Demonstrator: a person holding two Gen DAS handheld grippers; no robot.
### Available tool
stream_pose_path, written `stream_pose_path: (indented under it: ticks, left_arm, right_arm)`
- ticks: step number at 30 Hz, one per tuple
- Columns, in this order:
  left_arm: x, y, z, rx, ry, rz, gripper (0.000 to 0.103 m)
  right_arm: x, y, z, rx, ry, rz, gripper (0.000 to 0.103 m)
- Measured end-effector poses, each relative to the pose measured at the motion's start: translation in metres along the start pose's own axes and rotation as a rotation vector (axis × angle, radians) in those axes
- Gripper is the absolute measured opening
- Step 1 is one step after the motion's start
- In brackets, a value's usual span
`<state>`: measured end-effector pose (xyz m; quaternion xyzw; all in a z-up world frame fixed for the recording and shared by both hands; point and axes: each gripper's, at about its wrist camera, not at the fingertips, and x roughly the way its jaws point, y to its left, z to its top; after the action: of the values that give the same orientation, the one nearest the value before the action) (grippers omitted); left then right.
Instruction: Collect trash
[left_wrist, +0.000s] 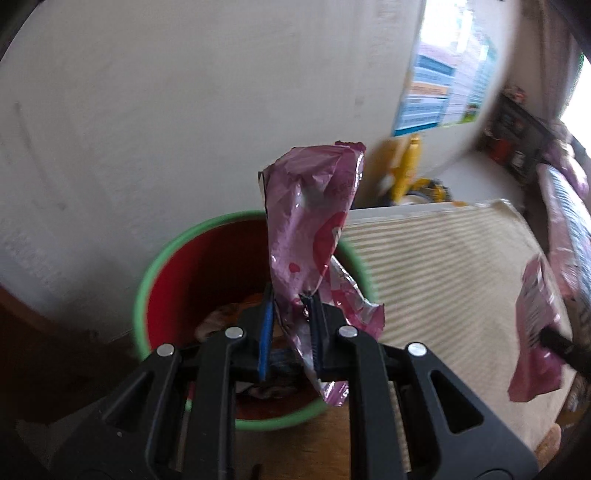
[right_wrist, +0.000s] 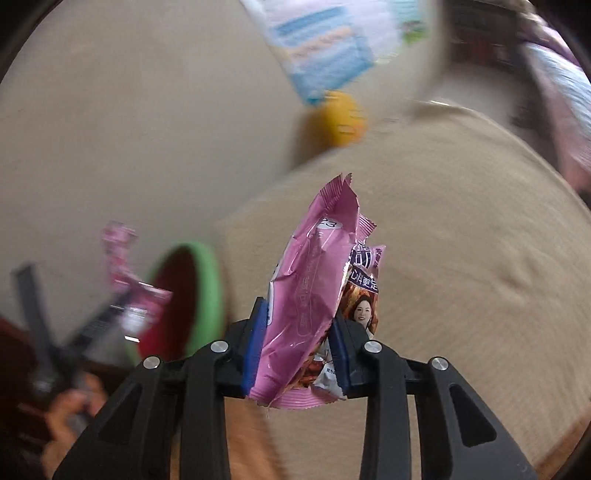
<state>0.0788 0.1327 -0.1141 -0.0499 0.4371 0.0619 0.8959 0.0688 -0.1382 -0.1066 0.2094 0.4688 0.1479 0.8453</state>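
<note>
Left wrist view: the left gripper (left_wrist: 290, 295) is pinching a crumpled pink wrapper (left_wrist: 312, 221) between its fingers, directly above the red bin (left_wrist: 173, 280) with the green rim. Releasing it there should drop it cleanly; lowering first would stop it drifting toward the striped mat (left_wrist: 443, 266) at three o'clock. The bin is already holding a few wrappers at its bottom.

Right wrist view: the right gripper (right_wrist: 297, 314) is clamping a pink snack packet (right_wrist: 314, 280) over the beige mat (right_wrist: 461, 258). The bin (right_wrist: 207, 295) is sitting at nine o'clock, so swinging left looks necessary.
</note>
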Motion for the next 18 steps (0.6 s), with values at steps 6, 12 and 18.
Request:
stream_pose_path:
  ticks: [6, 12, 18]
  left_arm:
    - [0.006, 0.034, -0.003, -0.059, 0.017, 0.076, 0.017]
    - [0.005, 0.054, -0.005, -0.121, 0.002, 0.096, 0.058]
    - [-0.013, 0.038, -0.002, -0.111, -0.051, 0.054, 0.081]
  right_arm:
    - [0.049, 0.067, 0.031, -0.104, 0.059, 0.184, 0.031]
    - [0.077, 0.089, 0.047, -0.103, 0.096, 0.257, 0.058]
    - [0.031, 0.073, 0.038, -0.120, -0.076, 0.121, 0.075]
